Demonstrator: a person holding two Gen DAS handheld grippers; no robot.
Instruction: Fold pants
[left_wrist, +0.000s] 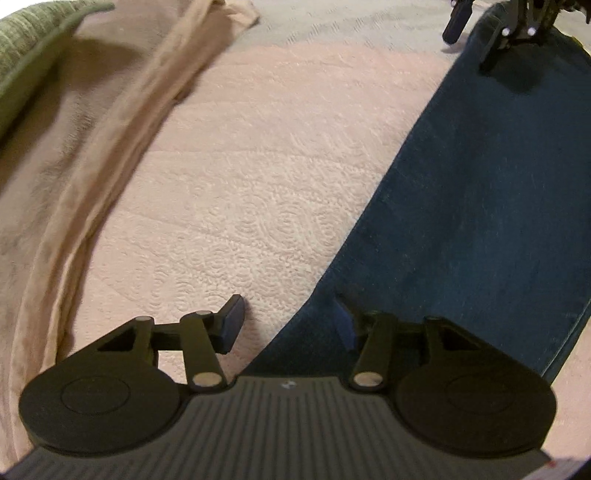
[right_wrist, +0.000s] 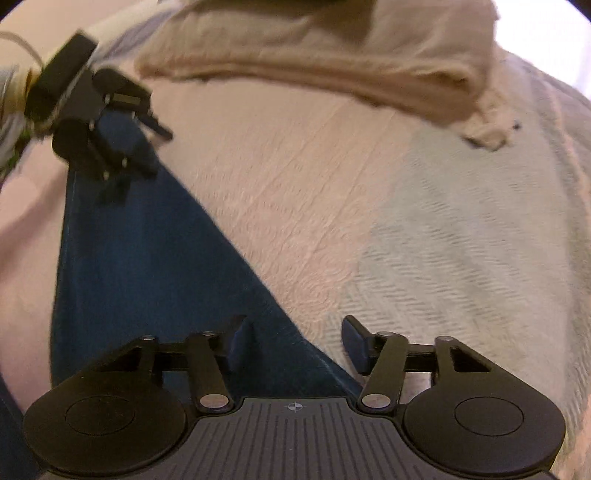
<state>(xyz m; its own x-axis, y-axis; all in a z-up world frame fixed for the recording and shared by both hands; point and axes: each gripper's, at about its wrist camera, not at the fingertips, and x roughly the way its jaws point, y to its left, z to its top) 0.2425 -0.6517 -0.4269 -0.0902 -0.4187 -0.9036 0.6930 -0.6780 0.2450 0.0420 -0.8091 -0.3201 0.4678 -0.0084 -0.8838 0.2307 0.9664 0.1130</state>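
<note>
Dark blue jeans (left_wrist: 480, 206) lie flat on the bedspread as a long band, running from the bottom centre to the top right in the left wrist view. My left gripper (left_wrist: 290, 325) is open and straddles the jeans' left edge, one finger over denim, the other over the bedspread. My right gripper (right_wrist: 297, 343) is open too, astride the jeans' (right_wrist: 140, 251) right edge at the opposite end. Each gripper shows in the other's view: the right gripper (left_wrist: 476, 37) at the top right, the left gripper (right_wrist: 153, 147) at the upper left. Nothing is held between any fingers.
Beige pants (left_wrist: 92, 155) lie along the left side, and the beige pants (right_wrist: 314, 62) cross the top of the right wrist view. A green knitted cloth (left_wrist: 33, 33) sits at the far left corner. The textured pink and pale bedspread (left_wrist: 258, 184) lies between the two garments.
</note>
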